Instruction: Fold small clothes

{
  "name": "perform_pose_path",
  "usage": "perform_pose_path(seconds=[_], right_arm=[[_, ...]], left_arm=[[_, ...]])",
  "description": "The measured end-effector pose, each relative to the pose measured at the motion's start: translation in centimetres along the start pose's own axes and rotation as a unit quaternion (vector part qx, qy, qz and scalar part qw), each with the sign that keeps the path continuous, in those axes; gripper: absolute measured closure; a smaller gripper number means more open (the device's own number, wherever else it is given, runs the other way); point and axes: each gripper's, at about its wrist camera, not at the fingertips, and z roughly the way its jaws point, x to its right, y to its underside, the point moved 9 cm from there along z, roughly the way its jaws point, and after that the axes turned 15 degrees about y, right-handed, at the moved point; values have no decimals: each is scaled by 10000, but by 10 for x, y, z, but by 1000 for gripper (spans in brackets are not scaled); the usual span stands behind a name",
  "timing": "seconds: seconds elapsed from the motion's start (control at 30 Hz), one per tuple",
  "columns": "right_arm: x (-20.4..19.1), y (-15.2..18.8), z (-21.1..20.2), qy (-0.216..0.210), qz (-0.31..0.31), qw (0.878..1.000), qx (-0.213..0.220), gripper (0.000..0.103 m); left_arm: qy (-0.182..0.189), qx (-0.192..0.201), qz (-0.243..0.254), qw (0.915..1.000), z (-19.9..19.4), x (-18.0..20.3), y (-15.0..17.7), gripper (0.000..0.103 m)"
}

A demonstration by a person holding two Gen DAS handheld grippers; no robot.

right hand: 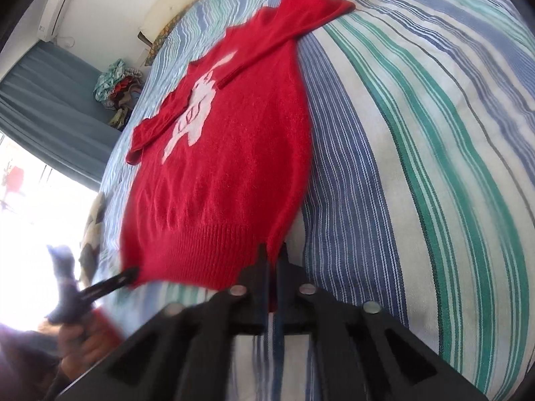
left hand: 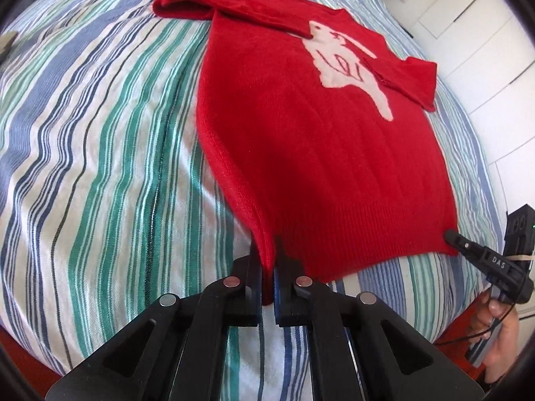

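Observation:
A small red sweater (left hand: 317, 167) with a white animal motif (left hand: 347, 63) lies face up on a striped bed sheet (left hand: 100, 133). Both sleeves are folded in across its chest. My left gripper (left hand: 267, 262) is shut on the hem's near left corner, with red knit pinched between its pads. At the right in this view, my right gripper (left hand: 449, 235) clamps the other hem corner. In the right wrist view the sweater (right hand: 227, 167) stretches away from my right gripper (right hand: 274, 259), which is shut on the hem corner. The left gripper (right hand: 128, 272) bites the far corner there, blurred.
The striped sheet (right hand: 418, 167) spreads wide on both sides of the sweater. White cabinet doors (left hand: 468, 33) stand beyond the bed. A pile of clothes (right hand: 117, 90), a blue curtain (right hand: 43, 100) and a bright window sit past the bed's far edge. A person's hand (left hand: 498, 327) holds the right gripper.

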Motion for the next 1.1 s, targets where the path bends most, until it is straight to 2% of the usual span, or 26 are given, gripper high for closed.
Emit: perform_pose_path(seconds=[0.1,0.2,0.3,0.4,0.53,0.6,0.67,0.7,0.73,0.8,0.9,1.0,1.1], right_arm=[[3,-5,-30,307,-214,9992,172,100],[15,-5,-49,487,-226,9983,226,100],[24,11,-10,862,-359,9954,-199,100],[24,13,5,1114,-453,9927,-14,100],[12,9,2,1516,-990,9830,303,99],[7,10,1,1642,-1205,9781,439,97],[1,10,-1,1739,-1378,9737,513,89],[-1,11,-3,1764,-1448,9721,536,78],[-1,11,-6,1772,-1495,9713,526,60],[3,15,-16,1666,-1543,9729,438,41],[16,9,-38,1759,-1729,9680,452,40],[13,-32,-58,2116,-2307,9459,858,40],[-30,-87,-60,1929,-3032,9238,1320,40]], left_arm=[[-162,126,178,9996,-27,-8,8,101],[-284,-124,68,9995,-11,-25,20,101],[-455,-82,187,9988,-2,-29,19,101],[-707,-7,404,9967,-2,-24,19,100],[-1440,103,1013,9843,3,-11,18,96],[-1660,92,1294,9776,0,-5,18,89],[-1742,77,1368,9751,-9,-5,19,63],[-1722,79,1325,9761,-15,-6,19,56],[-1668,68,1233,9782,-22,-8,21,44],[-1564,136,1008,9824,-42,-15,23,41],[-1628,569,709,9825,-79,-31,20,39],[-1642,1030,268,9807,-105,-50,9,38],[-1540,1450,-75,9773,-118,-57,-2,38]])
